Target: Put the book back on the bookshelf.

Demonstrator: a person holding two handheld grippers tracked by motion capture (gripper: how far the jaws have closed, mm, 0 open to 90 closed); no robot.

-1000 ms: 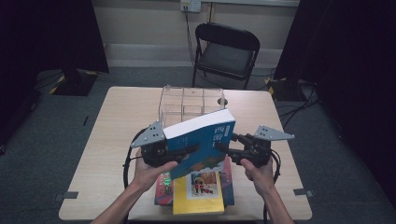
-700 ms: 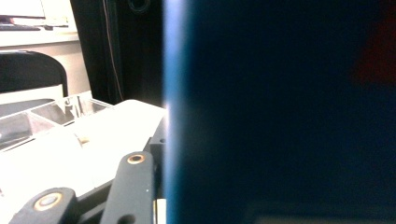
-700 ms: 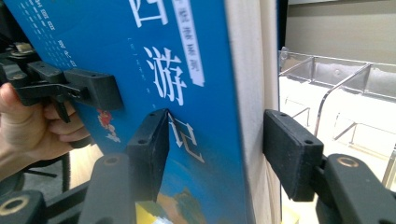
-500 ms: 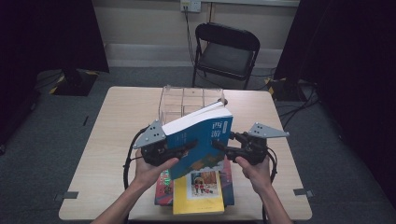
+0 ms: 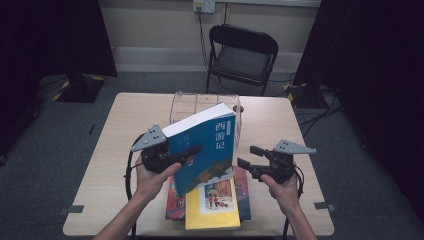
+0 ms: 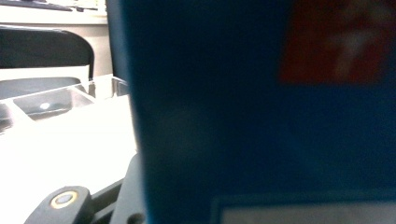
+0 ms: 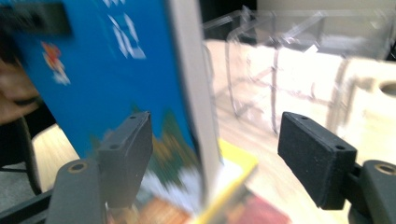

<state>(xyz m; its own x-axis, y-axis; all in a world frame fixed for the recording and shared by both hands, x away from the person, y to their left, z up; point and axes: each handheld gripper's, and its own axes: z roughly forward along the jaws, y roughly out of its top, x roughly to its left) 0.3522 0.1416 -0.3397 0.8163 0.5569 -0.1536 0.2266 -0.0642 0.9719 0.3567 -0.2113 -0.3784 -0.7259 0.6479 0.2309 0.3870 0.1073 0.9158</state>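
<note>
Glossy blue thick book [image 5: 207,145] clamped in left hand-held gripper [image 5: 186,151], right hand-held gripper [image 5: 246,157] released

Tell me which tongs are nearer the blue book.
Left. The left tongs are clamped on the blue book, holding it tilted up. The right tongs, whose jaws have just been opening, stand open just beside its page edge.

The thick blue softcover book [image 5: 207,147] carries three large white Chinese characters, 西游记, set one under another toward one o'clock on its front cover. The smaller print beside them, toward nine o'clock, is too small to read.
</note>
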